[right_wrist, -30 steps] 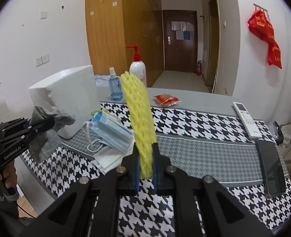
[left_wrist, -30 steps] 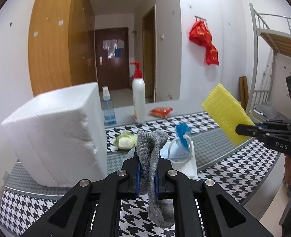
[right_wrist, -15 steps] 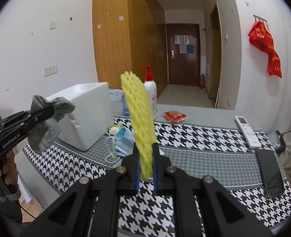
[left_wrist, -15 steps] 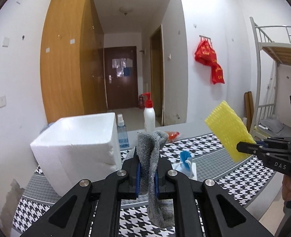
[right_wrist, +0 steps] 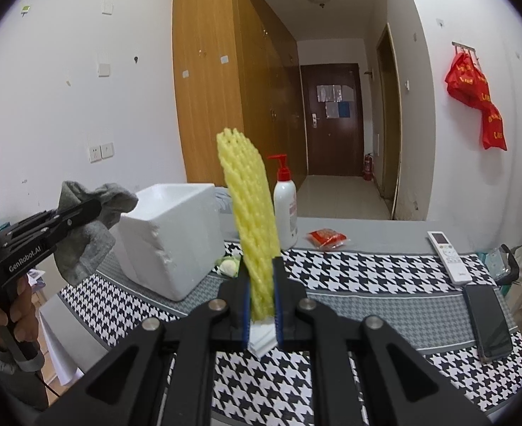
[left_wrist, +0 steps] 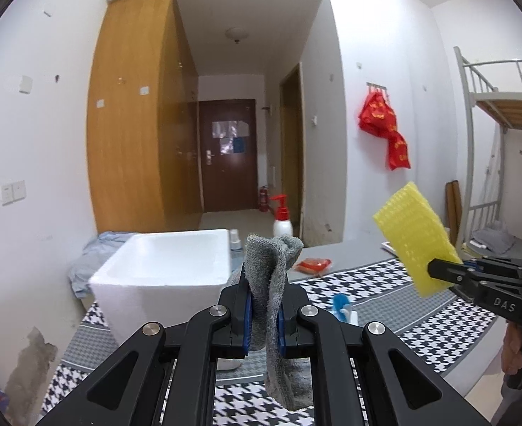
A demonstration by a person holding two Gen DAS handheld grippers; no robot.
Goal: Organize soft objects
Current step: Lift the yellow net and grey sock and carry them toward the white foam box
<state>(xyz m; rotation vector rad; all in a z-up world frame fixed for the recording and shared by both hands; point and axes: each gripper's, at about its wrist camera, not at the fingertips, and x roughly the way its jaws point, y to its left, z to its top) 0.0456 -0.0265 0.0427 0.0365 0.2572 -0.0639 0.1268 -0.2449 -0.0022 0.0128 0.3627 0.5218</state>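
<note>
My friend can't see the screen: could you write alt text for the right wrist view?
A hand-held gripper pinches an upright yellow foam net sleeve above a black-and-white houndstooth tablecloth. At left, another hand-held gripper holds a grey knitted sock near a white foam box.

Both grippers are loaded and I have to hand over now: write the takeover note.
Left gripper: shut on the grey sock, held in the air.
Right gripper: shut on the yellow foam net, also aloft.
White foam box stands open-topped at the table's left end; inside not visible.
Blue face masks and a green-white soft item lie on the table.
Left: place both held items, then those.
</note>
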